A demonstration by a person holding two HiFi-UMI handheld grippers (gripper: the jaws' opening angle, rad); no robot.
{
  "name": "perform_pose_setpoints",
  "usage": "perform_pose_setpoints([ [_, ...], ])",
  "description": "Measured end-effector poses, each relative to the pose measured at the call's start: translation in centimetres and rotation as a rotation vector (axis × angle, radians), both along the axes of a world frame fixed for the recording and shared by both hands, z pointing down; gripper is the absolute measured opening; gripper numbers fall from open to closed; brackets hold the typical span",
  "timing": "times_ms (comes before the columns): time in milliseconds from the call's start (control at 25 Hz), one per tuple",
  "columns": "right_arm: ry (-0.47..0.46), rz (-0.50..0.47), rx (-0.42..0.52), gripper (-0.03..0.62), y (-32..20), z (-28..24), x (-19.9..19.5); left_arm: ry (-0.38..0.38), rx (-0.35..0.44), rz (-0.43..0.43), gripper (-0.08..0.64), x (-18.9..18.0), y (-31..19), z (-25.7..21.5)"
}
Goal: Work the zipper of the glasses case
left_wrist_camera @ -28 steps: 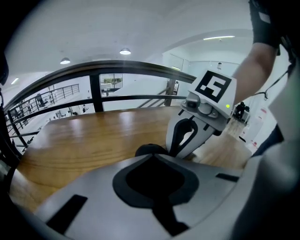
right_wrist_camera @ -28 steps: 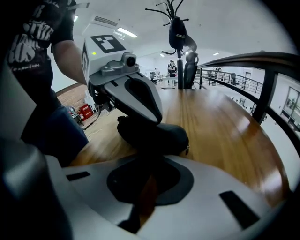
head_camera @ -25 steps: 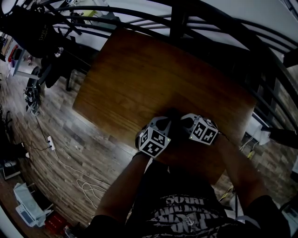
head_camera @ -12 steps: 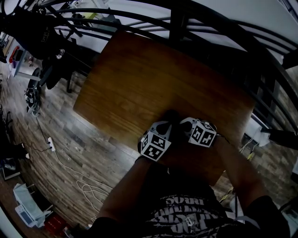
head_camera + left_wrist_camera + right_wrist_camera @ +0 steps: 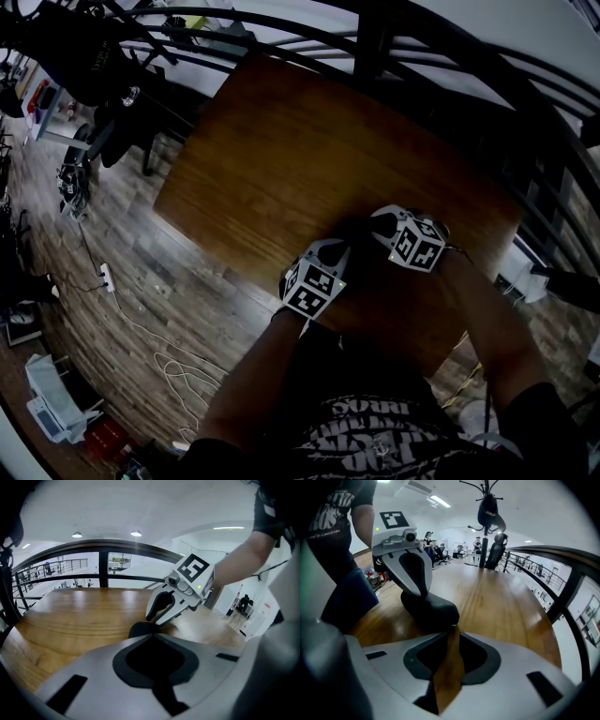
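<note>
the left tool is clenching the black rounded glasses case on the brown wooden bench while the right tool is pinching its tiny zipper pull, which is likely slipping free if tugged askew.

head: steeply down over table | 2 gripper views: low, close, facing each other (sharing glasses case)

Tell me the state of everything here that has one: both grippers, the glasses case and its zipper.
Left gripper: shut on the black oval glasses case.
Right gripper: tips shut on the small metal zipper pull.
Black oval glasses case: lying on the brown wooden table, clamped at one end.
Zipper: how far it is closed cannot be told.
</note>
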State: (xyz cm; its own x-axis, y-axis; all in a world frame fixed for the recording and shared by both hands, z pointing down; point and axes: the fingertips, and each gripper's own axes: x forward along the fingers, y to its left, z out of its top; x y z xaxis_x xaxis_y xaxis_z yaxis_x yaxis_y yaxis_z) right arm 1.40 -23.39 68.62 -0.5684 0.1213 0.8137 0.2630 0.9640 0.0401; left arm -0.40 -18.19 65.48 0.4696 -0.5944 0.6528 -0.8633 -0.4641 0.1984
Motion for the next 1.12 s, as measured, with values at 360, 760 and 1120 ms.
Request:
perform_pose_setpoints([
  [360,0.01,-0.307,0.183,0.043,0.5,0.9,-2.4,0.007,0.014,-0.005,0.0,-1.7,-0.3,0.0],
  [760,0.022,-0.201,0.08,0.0,1.5,0.4,-1.3,0.001,-0.032,0.032,0.0,-0.9,0.3,0.4],
  [1120,0.026,-0.087,0.029,0.0,3.6,0.4,0.4,0.06,-0.109,0.073,0.0,-0.1,0.3,0.4],
])
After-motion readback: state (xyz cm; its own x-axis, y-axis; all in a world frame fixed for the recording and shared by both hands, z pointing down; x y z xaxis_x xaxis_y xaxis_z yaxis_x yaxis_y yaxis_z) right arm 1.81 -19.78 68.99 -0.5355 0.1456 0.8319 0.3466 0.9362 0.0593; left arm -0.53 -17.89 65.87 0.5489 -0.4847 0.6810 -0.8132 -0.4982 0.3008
